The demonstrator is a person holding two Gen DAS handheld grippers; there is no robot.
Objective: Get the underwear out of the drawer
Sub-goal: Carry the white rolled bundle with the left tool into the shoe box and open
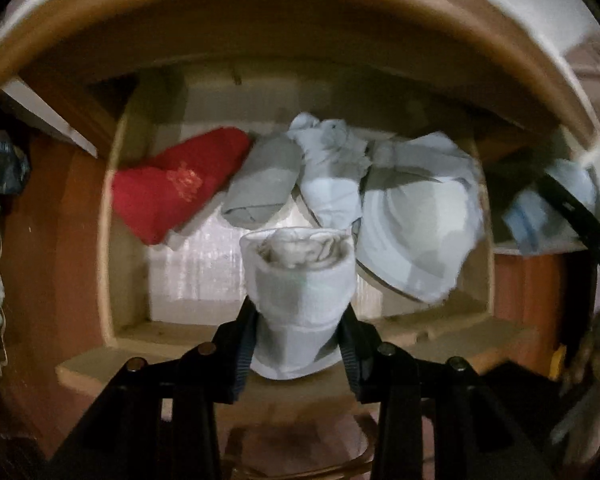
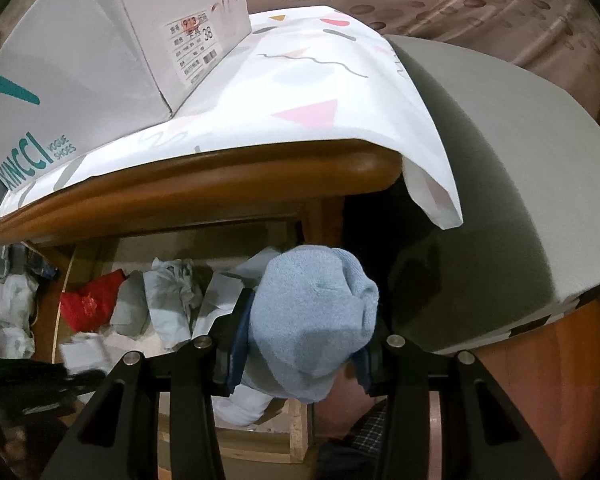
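Left claw [image 1: 300, 344] pinches a rolled white underwear bundle [image 1: 298, 300], its long axis pointing away from the claw, lifted above the open drawer [image 1: 128, 280] where red and grey pieces lie. Right claw [image 2: 300, 356] pinches a light blue rolled bundle [image 2: 312, 320], raised beside that drawer, below the desk edge [image 2: 204, 196].

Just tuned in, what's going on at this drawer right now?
Both grippers are loaded. The left gripper is shut on a rolled white garment above the open drawer. The right gripper is shut on a light blue bundle. A red piece and several grey and pale pieces remain in the drawer.
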